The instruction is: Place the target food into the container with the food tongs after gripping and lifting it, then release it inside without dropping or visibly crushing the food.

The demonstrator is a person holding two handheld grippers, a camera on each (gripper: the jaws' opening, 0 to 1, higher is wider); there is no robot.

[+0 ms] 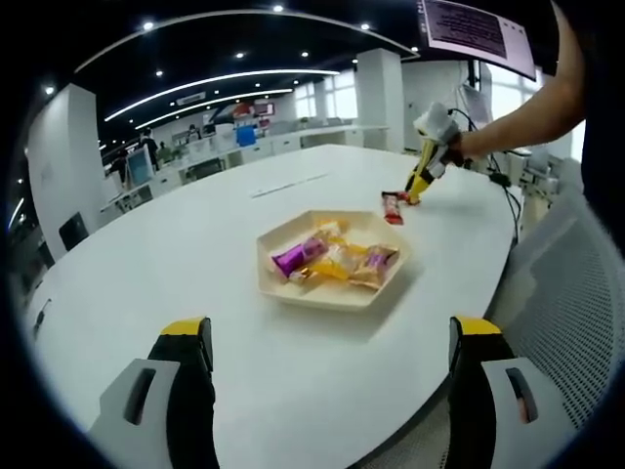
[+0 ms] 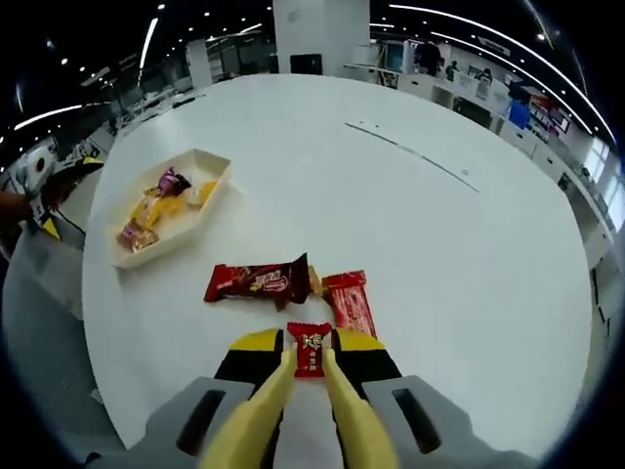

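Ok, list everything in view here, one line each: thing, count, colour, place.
table: one, white, round-edged, under everything.
tray: one, pale wood-coloured, hexagonal, on the table in front of the left gripper.
wrapped snacks: several, purple, yellow and orange, in the tray.
dark red wrapper: one, on the table just beyond the tongs.
red wrapper: one, on the table beside the dark red one.
small red packet: one, red with white print, pinched in the tong tips.
food tongs: one pair, yellow, in the right gripper.
left gripper: black with yellow tips, jaws wide apart.
right gripper: black and yellow, closed on the tongs.
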